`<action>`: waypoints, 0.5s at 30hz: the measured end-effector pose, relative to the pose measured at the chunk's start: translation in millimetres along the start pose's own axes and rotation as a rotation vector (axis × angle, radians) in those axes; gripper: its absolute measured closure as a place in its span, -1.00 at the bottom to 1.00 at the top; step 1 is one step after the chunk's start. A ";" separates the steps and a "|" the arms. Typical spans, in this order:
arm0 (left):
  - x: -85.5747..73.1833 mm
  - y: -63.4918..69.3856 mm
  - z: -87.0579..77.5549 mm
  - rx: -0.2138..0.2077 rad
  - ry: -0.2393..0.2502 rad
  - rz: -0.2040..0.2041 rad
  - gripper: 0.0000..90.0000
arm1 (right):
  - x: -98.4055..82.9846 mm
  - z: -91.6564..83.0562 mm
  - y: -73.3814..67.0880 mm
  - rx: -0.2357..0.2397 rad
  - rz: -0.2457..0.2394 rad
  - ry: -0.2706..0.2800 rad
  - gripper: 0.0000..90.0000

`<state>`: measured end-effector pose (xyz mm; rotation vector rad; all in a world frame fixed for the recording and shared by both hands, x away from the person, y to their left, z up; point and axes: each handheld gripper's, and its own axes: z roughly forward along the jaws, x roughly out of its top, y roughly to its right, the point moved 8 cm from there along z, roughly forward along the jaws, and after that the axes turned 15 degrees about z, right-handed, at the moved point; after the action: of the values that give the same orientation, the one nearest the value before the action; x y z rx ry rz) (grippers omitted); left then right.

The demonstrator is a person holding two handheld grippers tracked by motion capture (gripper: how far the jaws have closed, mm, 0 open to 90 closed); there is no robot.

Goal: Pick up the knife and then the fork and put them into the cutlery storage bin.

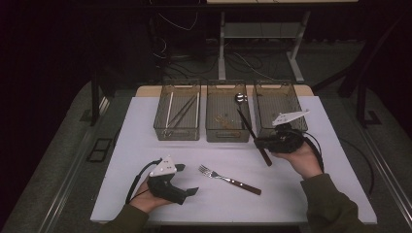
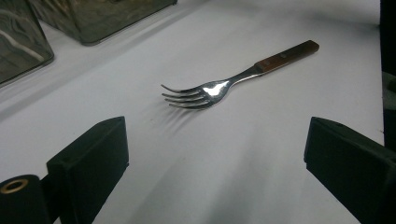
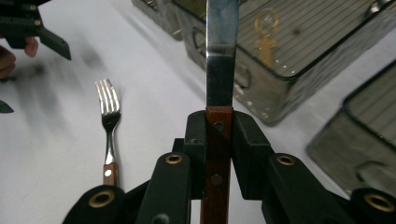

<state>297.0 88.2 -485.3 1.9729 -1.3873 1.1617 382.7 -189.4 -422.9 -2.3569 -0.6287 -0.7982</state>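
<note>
Right tongs (image 3: 218, 135) clamp spoon (image 3: 219, 70)'s wooden handle.

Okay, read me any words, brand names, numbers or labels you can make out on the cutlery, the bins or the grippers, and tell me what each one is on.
None can be read.
Spoon blade and wooden handle, clamped in the right gripper: bare, rivets only.
Fork: no stamp showing on metal or handle.
The three mesh bins: no label.
Left gripper and its grey plate: unmarked.
</note>
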 end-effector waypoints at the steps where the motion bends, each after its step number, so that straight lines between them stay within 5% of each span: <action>1: -0.1 -0.3 -0.1 0.001 0.000 0.000 -0.89 | 1.6 -2.6 1.6 -0.002 0.002 0.007 0.72; 15: 0.0 -2.5 -0.2 0.021 0.005 -0.013 -0.89 | 37.1 -37.2 26.4 -0.053 0.046 0.117 0.72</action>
<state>299.2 89.4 -485.0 1.9885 -1.3634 1.1795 409.9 -223.3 -383.3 -2.3435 -0.5081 -0.9354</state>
